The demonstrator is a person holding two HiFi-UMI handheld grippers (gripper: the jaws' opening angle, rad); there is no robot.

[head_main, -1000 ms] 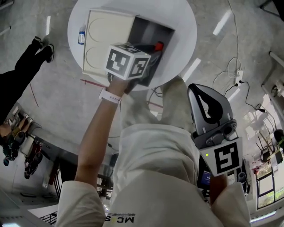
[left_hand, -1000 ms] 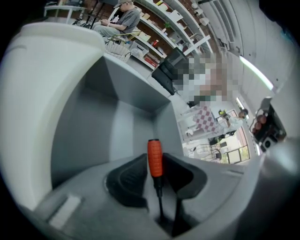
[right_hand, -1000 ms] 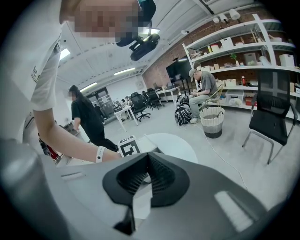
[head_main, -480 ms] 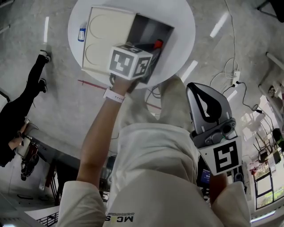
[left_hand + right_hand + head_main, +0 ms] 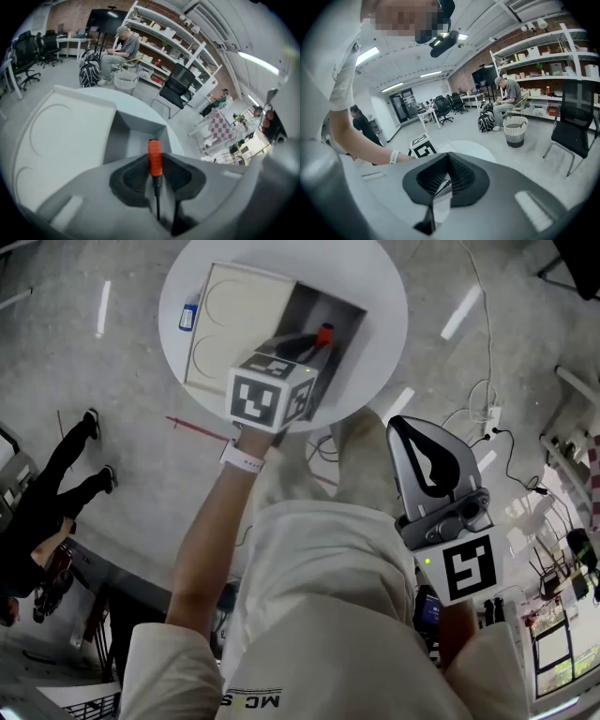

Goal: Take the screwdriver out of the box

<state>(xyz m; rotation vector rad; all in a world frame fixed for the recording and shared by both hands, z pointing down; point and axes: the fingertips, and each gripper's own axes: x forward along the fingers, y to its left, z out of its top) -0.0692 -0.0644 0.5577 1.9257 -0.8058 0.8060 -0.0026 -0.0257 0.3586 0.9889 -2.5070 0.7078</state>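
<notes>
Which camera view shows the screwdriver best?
The left gripper view: the screwdriver is close, its orange handle and shaft clear. The head view shows it small, over the box. In the right gripper view I cannot find it.

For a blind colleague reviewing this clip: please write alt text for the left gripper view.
The left gripper, whose jaws have just been closing, grips an orange-handled screwdriver above an open grey box with a cream lid. Behind it are workshop shelves and a seated person.
</notes>
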